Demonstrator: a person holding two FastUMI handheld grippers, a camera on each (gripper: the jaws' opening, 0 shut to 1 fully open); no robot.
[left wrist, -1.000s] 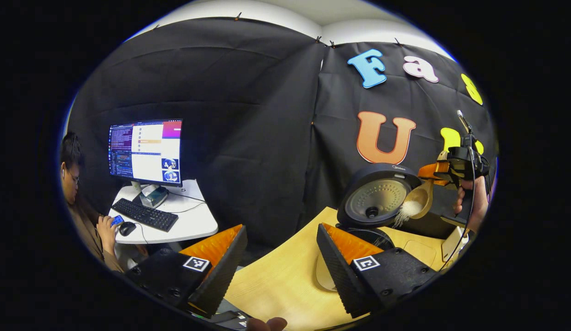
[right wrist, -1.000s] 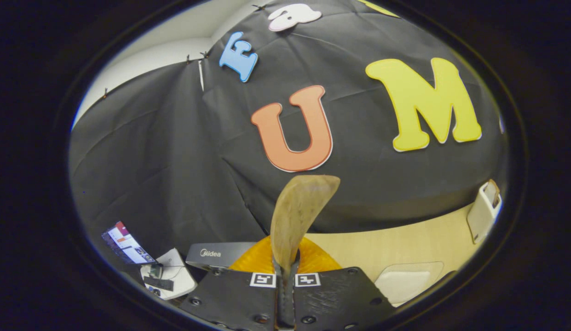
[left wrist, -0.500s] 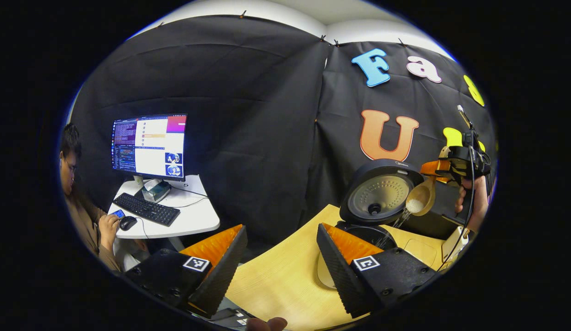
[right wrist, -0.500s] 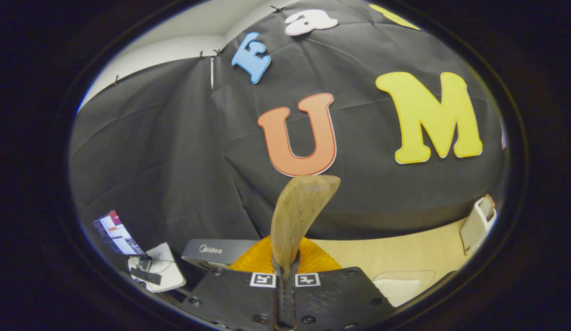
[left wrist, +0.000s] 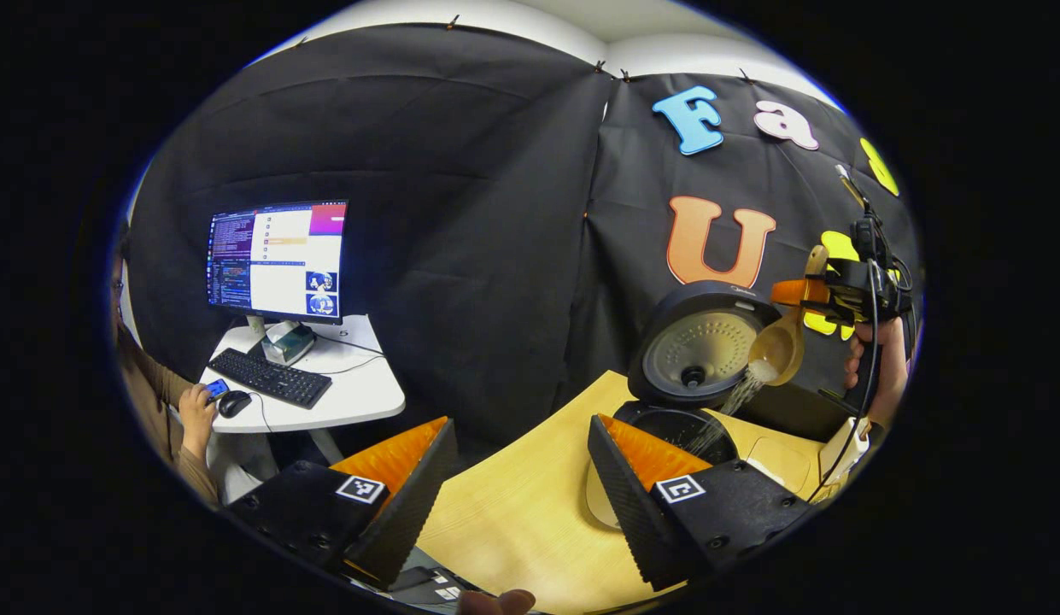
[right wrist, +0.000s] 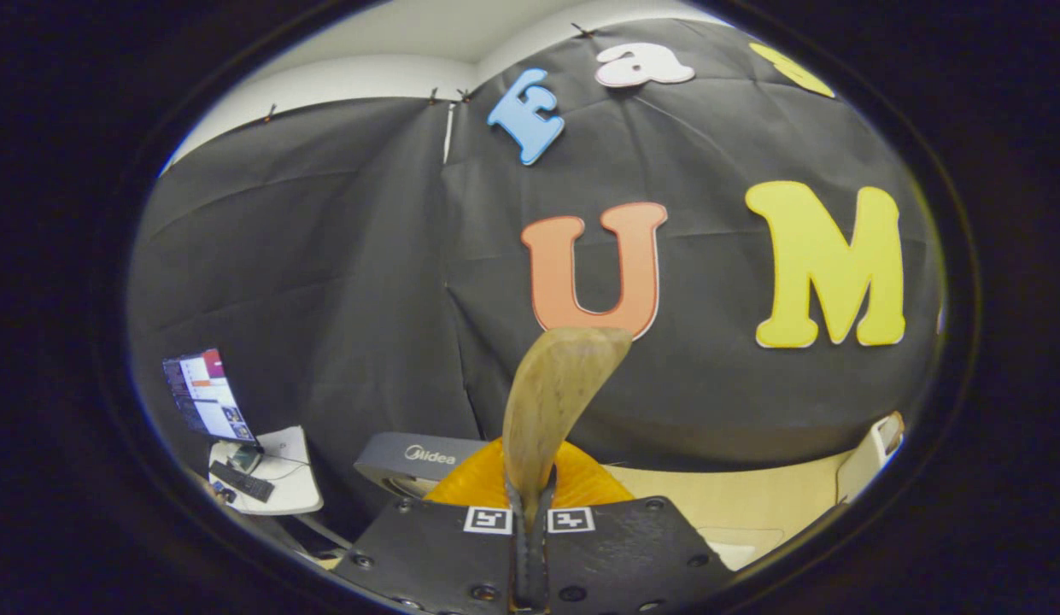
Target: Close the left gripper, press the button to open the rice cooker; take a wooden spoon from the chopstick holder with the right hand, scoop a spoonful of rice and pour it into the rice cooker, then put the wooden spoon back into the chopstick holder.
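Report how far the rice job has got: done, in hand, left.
Done: the rice cooker's lid stands open, and the right gripper is shut on the wooden spoon.
In hand: the spoon is tipped over the cooker's pot, with rice streaming down into it.
Left: finish pouring, then return the spoon to the chopstick holder. The left gripper is open and idle.

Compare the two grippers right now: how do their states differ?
The left gripper is open and holds nothing; the right gripper is shut on the wooden spoon. The left hangs low over the table; the right is raised, tipping rice toward the rice cooker.
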